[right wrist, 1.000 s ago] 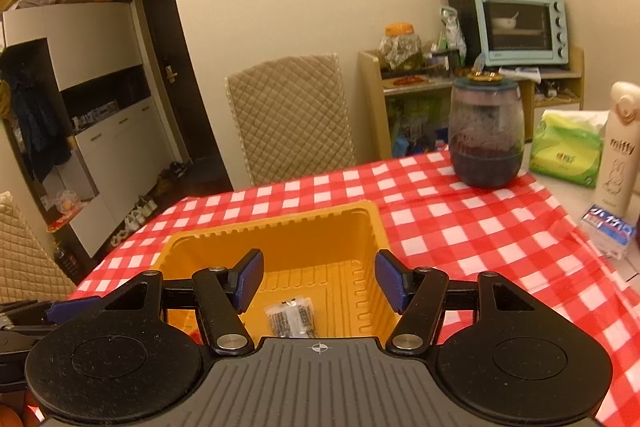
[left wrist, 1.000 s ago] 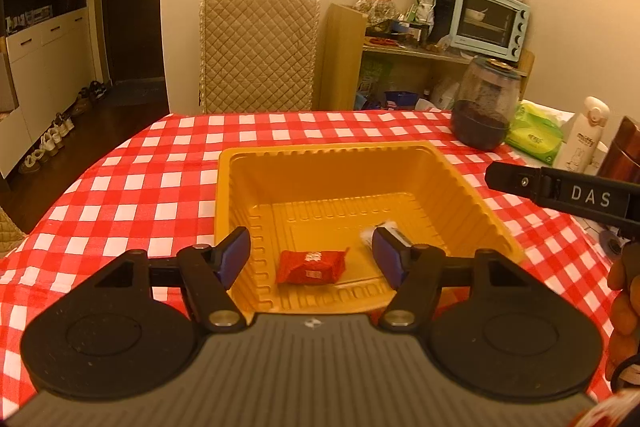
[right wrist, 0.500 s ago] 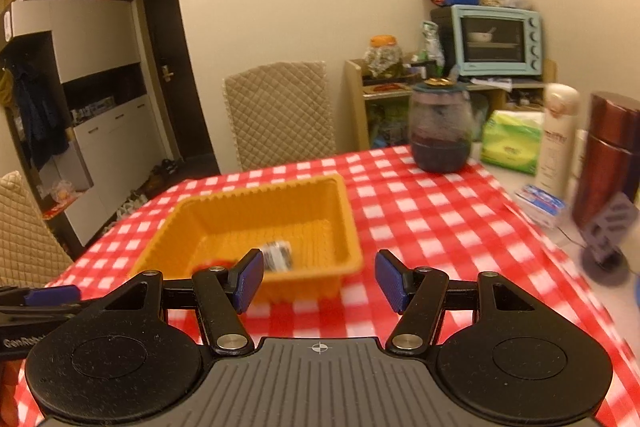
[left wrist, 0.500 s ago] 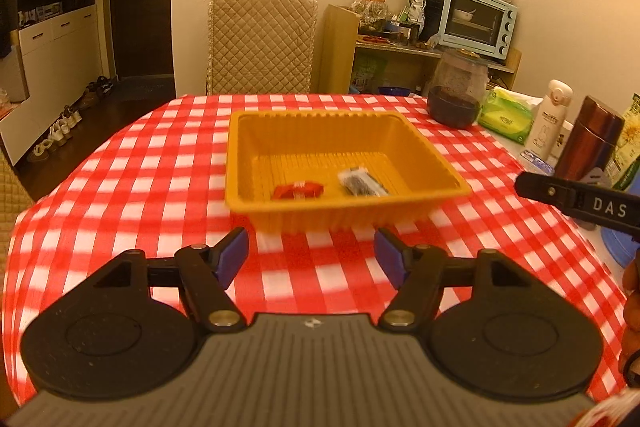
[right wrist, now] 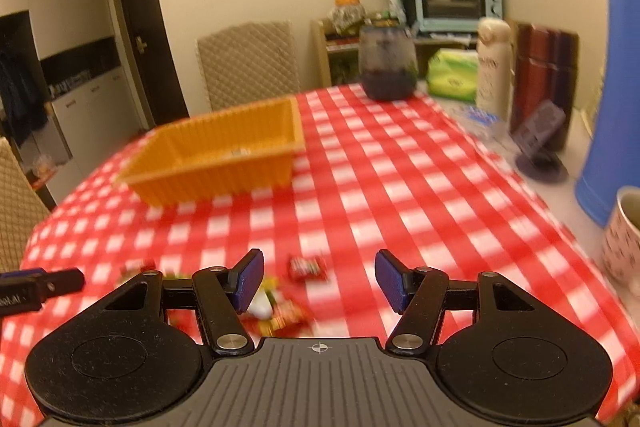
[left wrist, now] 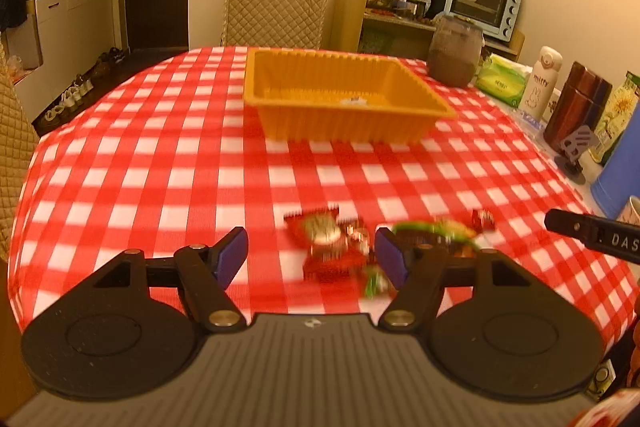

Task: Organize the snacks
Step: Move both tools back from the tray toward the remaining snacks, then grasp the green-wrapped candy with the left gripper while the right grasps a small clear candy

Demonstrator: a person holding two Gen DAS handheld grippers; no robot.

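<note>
Now both grippers, left gripper [left wrist: 311,257] and right gripper [right wrist: 319,279], spread wide over blurred snacks [left wrist: 336,247], nothing pinched.

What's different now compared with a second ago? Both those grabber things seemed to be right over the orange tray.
Both have pulled back from the orange tray, toward the near edge of the table. The left gripper now hovers over a pile of loose wrapped snacks, and the right gripper is near a small red candy. Nothing was picked up or released: both remain open and empty. The tray has not moved and at least one snack still shows inside it.
</note>
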